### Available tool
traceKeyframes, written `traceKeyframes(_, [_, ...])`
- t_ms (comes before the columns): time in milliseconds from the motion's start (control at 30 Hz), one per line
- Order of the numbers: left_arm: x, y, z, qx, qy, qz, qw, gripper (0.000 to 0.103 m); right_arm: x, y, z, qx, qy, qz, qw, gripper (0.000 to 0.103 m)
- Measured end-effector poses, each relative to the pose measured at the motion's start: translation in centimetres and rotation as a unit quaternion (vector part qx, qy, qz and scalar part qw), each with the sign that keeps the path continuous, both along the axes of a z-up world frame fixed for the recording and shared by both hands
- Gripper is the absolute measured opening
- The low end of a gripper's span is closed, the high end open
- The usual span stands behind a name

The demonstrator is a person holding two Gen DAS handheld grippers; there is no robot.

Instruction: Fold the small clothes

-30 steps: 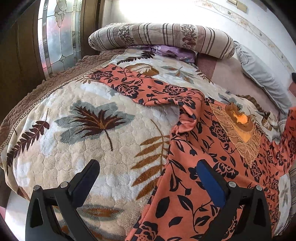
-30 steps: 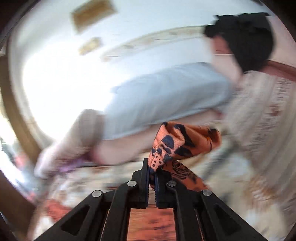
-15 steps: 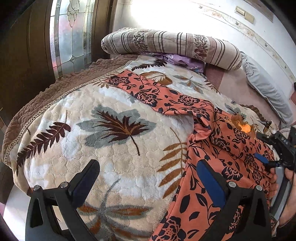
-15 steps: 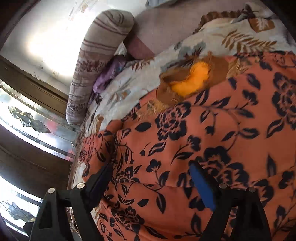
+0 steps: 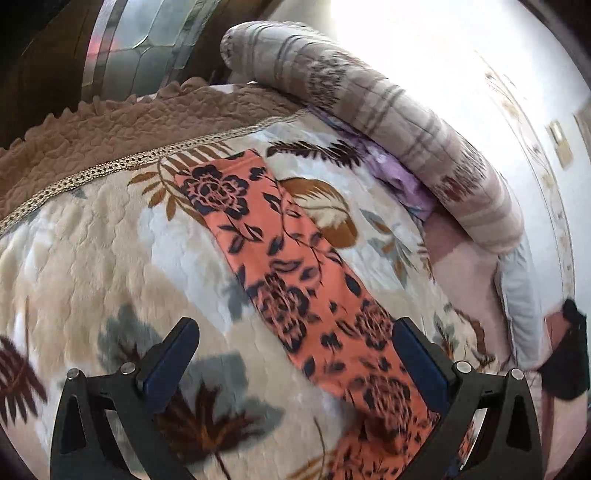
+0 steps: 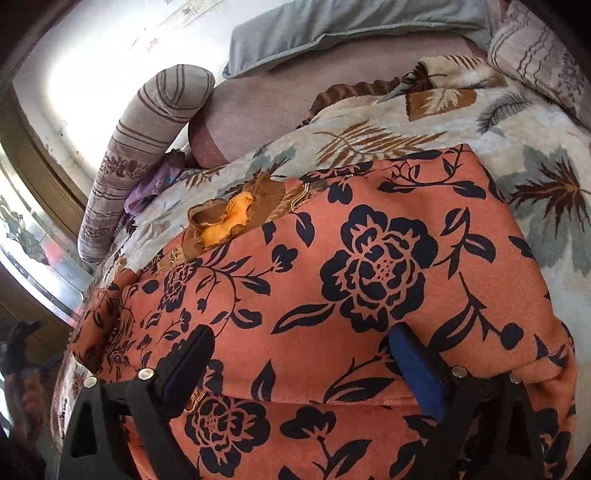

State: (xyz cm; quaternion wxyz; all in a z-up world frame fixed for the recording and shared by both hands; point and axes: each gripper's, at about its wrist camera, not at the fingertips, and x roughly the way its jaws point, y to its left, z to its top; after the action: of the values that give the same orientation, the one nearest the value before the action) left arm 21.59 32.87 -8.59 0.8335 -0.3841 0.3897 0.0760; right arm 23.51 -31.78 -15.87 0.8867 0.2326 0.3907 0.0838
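Note:
An orange garment with black flowers lies on the leaf-patterned blanket. In the left wrist view its long sleeve (image 5: 280,258) stretches flat away from me, and my left gripper (image 5: 295,347) is open and empty just above the sleeve's near part. In the right wrist view the garment's body (image 6: 369,266) lies with one side folded over, its brown and yellow collar (image 6: 229,218) at the far edge. My right gripper (image 6: 299,350) is open and empty, low over the folded cloth.
A striped bolster (image 5: 388,110) and a purple cloth (image 5: 395,173) lie at the bed's head, with a grey pillow (image 6: 332,29) beyond. The blanket's brown quilted border (image 5: 110,136) runs along the left edge by a glass-panelled door (image 5: 147,33).
My right gripper let go of the garment's side after carrying it over the body and now hovers open above it. My left gripper has moved forward along the sleeve.

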Motion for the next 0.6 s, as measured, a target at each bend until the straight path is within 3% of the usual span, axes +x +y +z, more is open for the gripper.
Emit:
traceKeyframes(100, [3.7,3.5,-2.4,-0.064,0.019,0.033,0.9972,0.103,-0.6,-0.6,-0.3,0.013,-0.008,0.000,1.000,0.097])
traceKeyframes(233, [6.1,5.3,-4.5,-0.062,0.042,0.072,0.9946,0.098,-0.9,-0.5,-0.4,0.011,-0.010,0.001,1.000,0.098])
traceKeyframes(267, [6.4,5.5,-4.8,-0.056,0.046,0.075,0.9945,0.085,-1.0,-0.4,-0.5,0.010,-0.010,0.001,1.000,0.098])
traceKeyframes(300, [6.6,5.6,-4.8,-0.038,0.054,0.081,0.9946,0.051,-1.1,-0.5,-0.5,0.010,-0.011,0.001,1.000,0.098])
traceKeyframes(333, [7.1,5.5,-5.0,-0.018,0.074,0.078,0.9941,0.030,-1.1,-0.4,-0.5,0.009,-0.010,0.001,1.000,0.098])
traceKeyframes(367, [7.6,5.7,-5.5,-0.023,0.087,0.067,0.9937,0.005,-1.1,-0.3,-0.5,0.007,-0.009,0.001,1.000,0.098])
traceKeyframes(400, [7.6,6.1,-5.6,-0.028,0.084,0.069,0.9936,0.004,-1.1,-0.3,-0.5,0.006,-0.009,0.001,1.000,0.098])
traceKeyframes(467, [7.4,5.5,-4.0,0.012,0.073,0.065,0.9952,0.004,-1.1,-0.2,-0.5,0.004,-0.009,0.001,1.000,0.098])
traceKeyframes(533, [6.9,2.6,0.1,0.079,0.033,0.034,0.9958,0.004,-1.1,-0.2,-0.5,0.008,-0.010,0.000,1.000,0.098])
traceKeyframes(600, [5.9,-1.7,5.3,0.119,-0.031,-0.011,0.9923,0.004,-1.1,-0.1,-0.5,0.009,-0.009,0.000,1.000,0.098])
